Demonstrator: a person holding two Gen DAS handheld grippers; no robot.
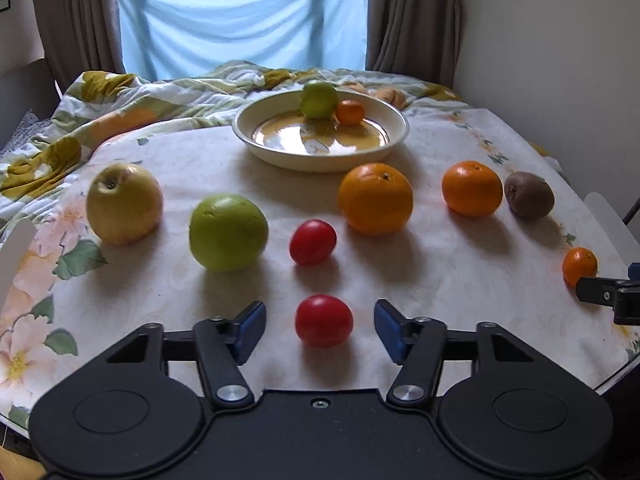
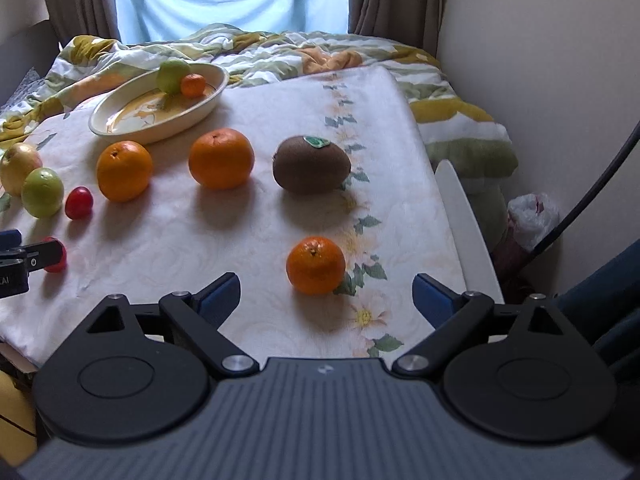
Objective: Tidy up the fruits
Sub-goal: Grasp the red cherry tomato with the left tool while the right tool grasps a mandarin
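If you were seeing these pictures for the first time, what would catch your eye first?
Bright fruit scattered over a floral cloth: a red tomato sits between the open left gripper, a small mandarin ahead of the open right gripper. Farther back, a cream bowl holds a green apple and a tiny orange.

A desk (image 1: 440,280) under a pale floral cloth (image 1: 160,300) carries a cream dish (image 1: 320,160) at the back. Loose on the cloth lie a yellow apple (image 1: 124,203), a green apple (image 1: 228,233), two red tomatoes (image 1: 313,242), two oranges (image 1: 375,199), a kiwi (image 1: 529,194) and a small mandarin (image 1: 579,266).
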